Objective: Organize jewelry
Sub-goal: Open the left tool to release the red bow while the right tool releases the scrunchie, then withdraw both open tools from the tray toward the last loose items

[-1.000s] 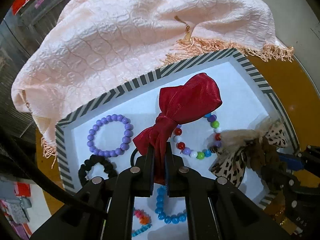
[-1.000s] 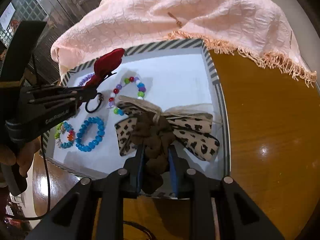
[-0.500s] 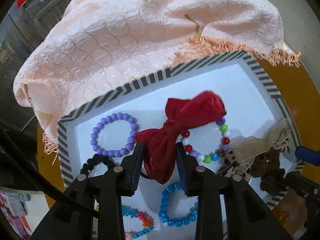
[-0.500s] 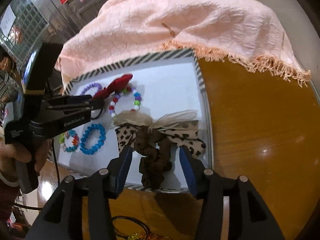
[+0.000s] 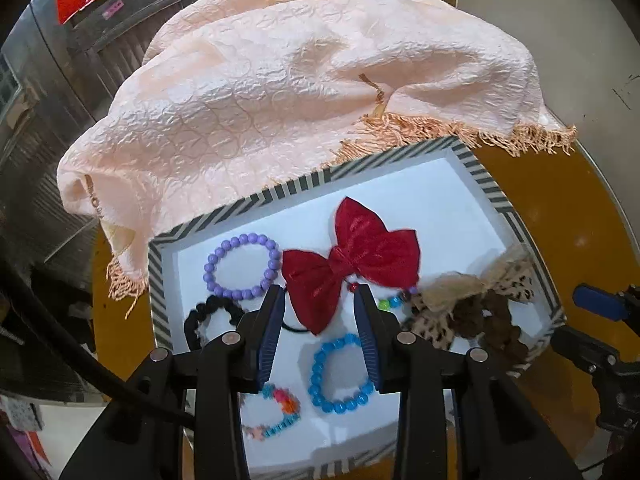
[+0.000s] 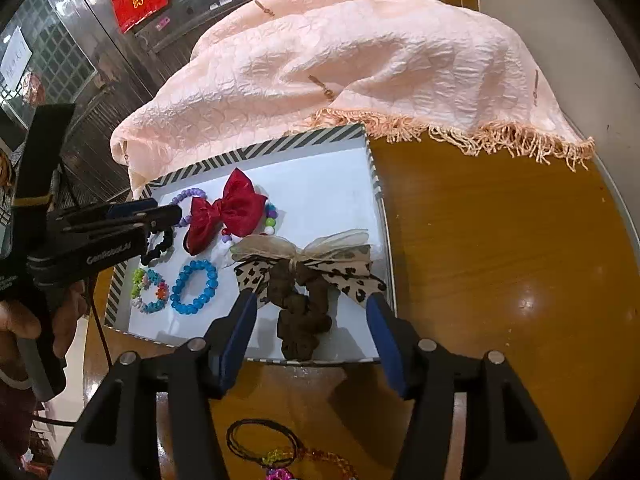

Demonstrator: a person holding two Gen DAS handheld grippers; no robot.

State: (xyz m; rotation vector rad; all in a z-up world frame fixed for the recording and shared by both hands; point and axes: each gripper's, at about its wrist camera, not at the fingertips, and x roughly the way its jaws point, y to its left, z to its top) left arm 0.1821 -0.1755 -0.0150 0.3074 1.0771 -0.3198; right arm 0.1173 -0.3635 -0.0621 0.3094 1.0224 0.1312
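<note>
A striped-rim tray (image 5: 496,196) (image 6: 260,150) with a white floor holds the jewelry. A red bow (image 5: 352,264) (image 6: 228,210) lies flat in it, partly over a multicolour bead bracelet (image 6: 270,220). My left gripper (image 5: 320,312) (image 6: 176,212) is open and empty just in front of the bow. A leopard bow on a brown scrunchie (image 6: 304,276) (image 5: 468,312) lies at the tray's right front. My right gripper (image 6: 312,316) is open and empty around the scrunchie's near end. Purple (image 5: 242,266), blue (image 5: 342,374) (image 6: 195,287) and mixed (image 6: 150,290) bracelets and a black scrunchie (image 5: 212,312) lie in the tray.
A pink fringed cloth (image 5: 300,80) (image 6: 360,60) covers the tray's far side. The tray stands on a round wooden table (image 6: 500,260). A black cord loop and coloured trinkets (image 6: 264,446) lie on the table near its front edge.
Both grippers opened and let go: the red bow dropped flat into the tray and the leopard scrunchie was laid down. Both grippers pulled back a little.
</note>
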